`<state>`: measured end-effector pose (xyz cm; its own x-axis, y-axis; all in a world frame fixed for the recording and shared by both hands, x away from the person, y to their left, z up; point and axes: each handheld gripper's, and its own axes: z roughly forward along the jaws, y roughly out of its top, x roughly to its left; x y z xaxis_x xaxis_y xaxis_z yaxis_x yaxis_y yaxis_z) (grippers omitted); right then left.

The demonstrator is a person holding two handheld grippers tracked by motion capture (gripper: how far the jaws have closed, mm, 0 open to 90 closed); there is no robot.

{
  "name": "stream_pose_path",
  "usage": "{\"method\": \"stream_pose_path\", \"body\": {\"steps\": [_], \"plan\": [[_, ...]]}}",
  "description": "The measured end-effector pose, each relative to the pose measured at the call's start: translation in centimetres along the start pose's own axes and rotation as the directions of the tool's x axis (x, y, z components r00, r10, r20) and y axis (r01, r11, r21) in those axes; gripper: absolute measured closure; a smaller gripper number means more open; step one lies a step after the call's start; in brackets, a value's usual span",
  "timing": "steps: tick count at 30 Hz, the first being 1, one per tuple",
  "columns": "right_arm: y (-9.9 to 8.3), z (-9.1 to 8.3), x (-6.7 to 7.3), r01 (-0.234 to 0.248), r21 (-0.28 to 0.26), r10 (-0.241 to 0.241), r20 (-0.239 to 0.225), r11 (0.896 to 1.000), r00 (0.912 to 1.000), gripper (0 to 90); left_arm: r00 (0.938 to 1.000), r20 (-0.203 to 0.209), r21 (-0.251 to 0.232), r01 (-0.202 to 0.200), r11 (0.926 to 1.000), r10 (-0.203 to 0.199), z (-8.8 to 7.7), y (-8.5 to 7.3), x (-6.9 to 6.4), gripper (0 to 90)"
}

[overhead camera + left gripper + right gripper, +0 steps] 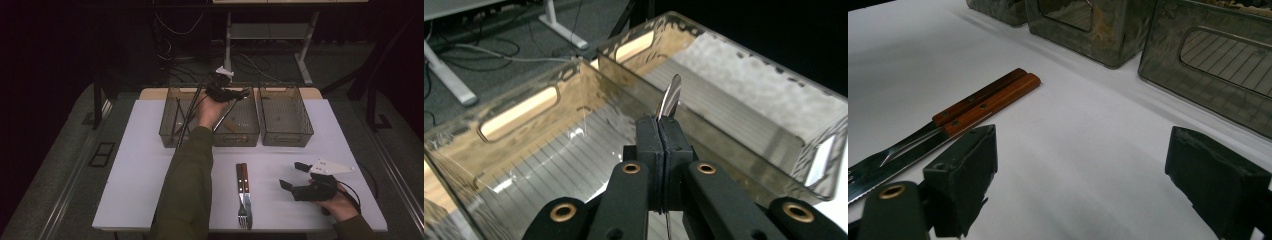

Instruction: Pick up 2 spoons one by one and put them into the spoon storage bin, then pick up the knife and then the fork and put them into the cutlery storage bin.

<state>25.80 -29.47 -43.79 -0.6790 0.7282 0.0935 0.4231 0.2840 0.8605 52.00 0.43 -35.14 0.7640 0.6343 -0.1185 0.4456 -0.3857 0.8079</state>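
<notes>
Left gripper (663,131) clamped tight on a thin metal utensil, its jaws pressed together on the shaft; the rounded shiny tip (671,95) sticks out past the jaws, so the long axis runs along the gripper, away from the hand. Whether it is a knife or a spoon cannot be told. In the high view this gripper (240,94) hangs over the middle bin (236,139), arm stretched forward across the bench (140,175), forearm in a green sleeve (187,185), hand raised at the bin's far edge. Three clear bins stand side by side at the far side of the bench: the left bin (170,134) holds dark thin sticks leaning lengthwise; the middle bin holds a wooden-handled piece on its floor; the right bin (285,140) shows a bare ribbed floor. Right gripper (292,176) rests low at the near right of the bench, jaws wide apart, nothing between them. A fork (241,196) and knife (247,197) with wooden handles lie side by side, touching, handles pointing away from the person.
</notes>
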Motion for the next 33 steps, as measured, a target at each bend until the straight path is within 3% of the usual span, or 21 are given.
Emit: {"method": "stream_pose_path", "body": {"steps": [1, 3, 8, 10, 13, 19, 23, 29, 32, 33], "plan": [[0.0, 0.0, 0.0, -0.001, 0.001, 0.001, -0.001, 1.0, 1.0, 13.6, 1.0, -0.003, 0.011, -0.008, 0.9999, 0.008, 0.2, -0.2, 0.0, 87.7], [0.0, 0.0, 0.0, 0.0, 0.001, 0.0, -0.001, 1.0, 1.0, 13.6, 0.9999, -0.012, 0.011, -0.007, 0.9999, 0.007, 0.4, -0.5, -0.1, 72.9], [0.1, 0.0, 0.0, 0.0, 0.0, 0.0, -0.003, 1.0, 1.0, 13.6, 1.0, -0.001, 0.003, 0.0, 1.0, 0.0, -0.3, -1.2, -0.6, 60.8], [0.1, 0.1, 0.0, 0.002, 0.001, -0.002, -0.005, 1.0, 1.0, 13.6, 0.9998, 0.001, -0.005, -0.019, 0.9998, 0.019, -0.8, -1.5, -0.9, 56.4], [0.0, 0.1, 0.0, 0.012, 0.001, -0.012, -0.007, 1.0, 0.9999, 13.6, 0.9995, 0.032, -0.007, -0.002, 1.0, 0.002, -1.8, -2.2, -1.6, 49.7], [0.1, 0.4, 0.1, 0.014, 0.014, -0.014, -0.019, 1.0, 0.9997, 13.7, 0.9973, 0.062, -0.027, -0.039, 0.9989, 0.041, -4.5, -4.2, -3.3, 43.4], [0.0, 0.5, 0.4, 0.035, 0.016, -0.034, -0.04, 0.999, 0.9986, 13.7, 0.996, 0.075, -0.032, -0.047, 0.9984, 0.049, -6.6, -5.5, -4.3, 39.9], [0.2, 1.0, 0.4, 0.022, 0.055, -0.019, -0.059, 0.998, 0.9981, 14.0, 0.9936, 0.099, -0.046, -0.05, 0.9977, 0.054, -9.5, -8.0, -5.6, 31.4], [0.6, 1.2, 0.4, 0.015, 0.061, -0.009, -0.091, 0.998, 0.9958, 14.4, 0.9926, 0.1, -0.039, -0.064, 0.9972, 0.068, -10.8, -9.7, -6.0, 28.5], [0.8, 1.2, 0.5, 0.015, 0.064, -0.008, -0.096, 0.998, 0.9954, 14.4, 0.993, 0.105, -0.042, -0.05, 0.9979, 0.054, -11.1, -10.3, -6.2, 27.6]]}}
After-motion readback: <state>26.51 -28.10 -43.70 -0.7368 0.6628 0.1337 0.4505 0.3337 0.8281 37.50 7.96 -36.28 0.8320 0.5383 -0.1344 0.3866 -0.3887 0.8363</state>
